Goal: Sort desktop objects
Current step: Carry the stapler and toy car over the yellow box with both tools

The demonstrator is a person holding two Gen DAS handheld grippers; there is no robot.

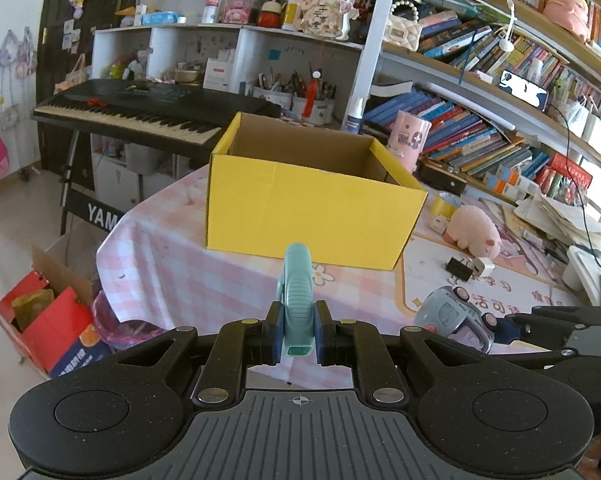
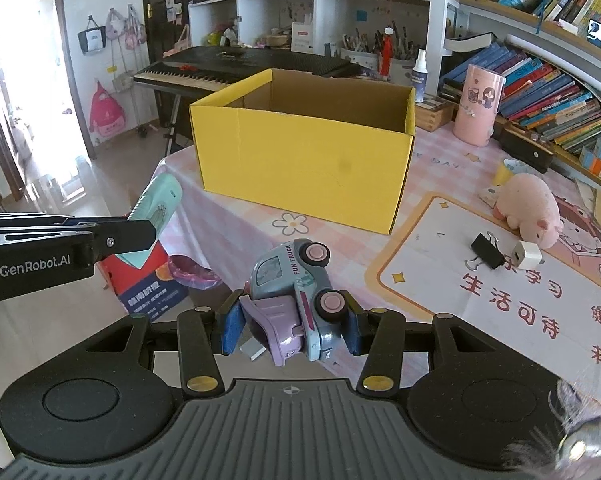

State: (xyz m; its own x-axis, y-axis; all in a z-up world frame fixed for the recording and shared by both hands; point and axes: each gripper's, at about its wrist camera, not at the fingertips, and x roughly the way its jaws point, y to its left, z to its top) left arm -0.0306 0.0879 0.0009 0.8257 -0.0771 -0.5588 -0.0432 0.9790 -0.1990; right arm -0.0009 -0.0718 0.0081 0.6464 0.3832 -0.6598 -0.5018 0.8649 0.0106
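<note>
Yellow box (image 1: pixel 312 216) is sitting open-topped on the pink checked cloth (image 1: pixel 172 264), and as far as either view is showing, its inside is bare brown card; the floor of it is hidden behind the near wall, so contents cannot be confirmed. Left gripper (image 1: pixel 297 330) is clamping a teal case (image 1: pixel 296 300) edge-on, with most of the case sticking out past the pads, so it is likely pivoting or sliding if swung fast toward the box. Right gripper (image 2: pixel 292 326) is pinching a toy truck (image 2: pixel 296 304) on its side, one pad on the purple roof, the other against the wheel side; wheels and curved body are giving poor purchase, so it is at risk of rolling out of the grip. Both grippers are hovering near the table's front edge, short of the box, so a drop now is probably landing on the cloth or going off to the floor. Both loads are heading for the same opening, so the two grippers could be clashing at the rim; the near wall is also tall enough to be catching a low approach. Still waiting on the mat (image 2: pixel 440 248): binder clip (image 2: pixel 486 251), white plug (image 2: pixel 527 255), plush pig (image 2: pixel 530 212). Red carton (image 1: pixel 56 320) on the floor is holding some packaging, detail unclear.
</note>
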